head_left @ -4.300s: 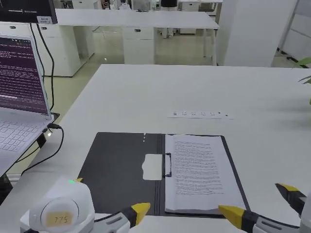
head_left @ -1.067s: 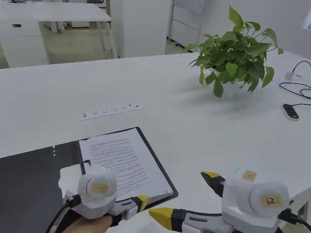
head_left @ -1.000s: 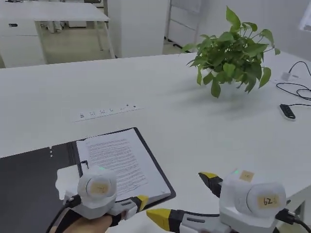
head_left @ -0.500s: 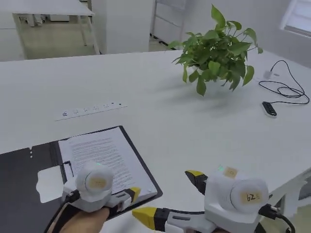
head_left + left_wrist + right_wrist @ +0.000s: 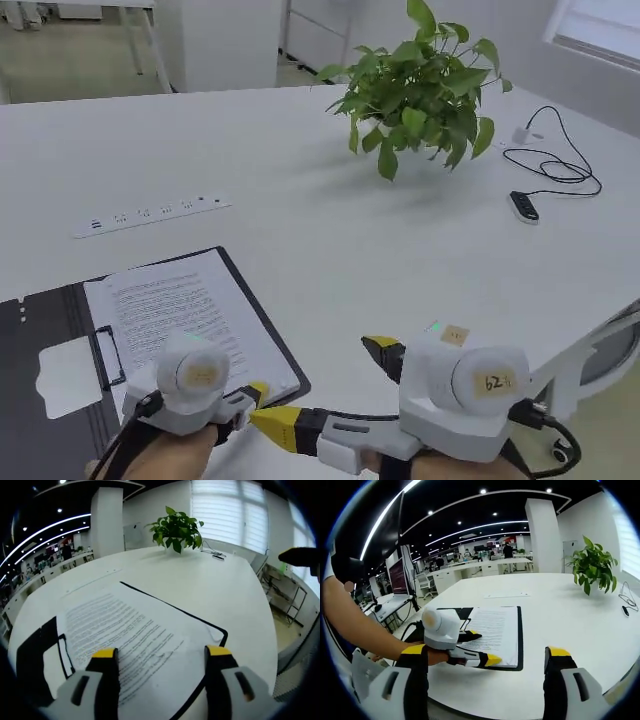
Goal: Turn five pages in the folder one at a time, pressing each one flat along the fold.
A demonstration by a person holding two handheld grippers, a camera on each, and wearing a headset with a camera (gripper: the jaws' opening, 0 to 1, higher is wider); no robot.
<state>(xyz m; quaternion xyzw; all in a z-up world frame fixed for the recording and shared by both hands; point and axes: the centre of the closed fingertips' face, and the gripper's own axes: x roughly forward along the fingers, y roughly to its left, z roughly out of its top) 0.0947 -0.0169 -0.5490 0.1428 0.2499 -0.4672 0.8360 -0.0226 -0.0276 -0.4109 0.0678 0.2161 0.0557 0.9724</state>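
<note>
The black folder [image 5: 268,338] lies open on the white table, with a stack of printed pages [image 5: 175,305] under a clip [image 5: 105,355] on its right half. My left gripper [image 5: 240,402] hovers low over the pages' near right corner. Its jaws stand open, with the page corner [image 5: 165,640] between them and nothing held. My right gripper [image 5: 328,385] is just right of the folder, over bare table, open and empty. In the right gripper view [image 5: 487,652], the left gripper [image 5: 470,647] and the hand holding it sit at the folder's [image 5: 519,630] near edge.
A potted plant [image 5: 415,85] stands at the back right. Beside it lie a small black device [image 5: 523,206] and a cable [image 5: 550,165]. A strip of sockets [image 5: 150,212] is set into the table behind the folder. The table edge [image 5: 600,335] runs close on the right. A laptop [image 5: 395,575] stands far left.
The head camera has swung right, so the folder sits further left in the picture. Since 4.3 s ago the left gripper has come in over the page's near right corner. Both grippers stay open.
</note>
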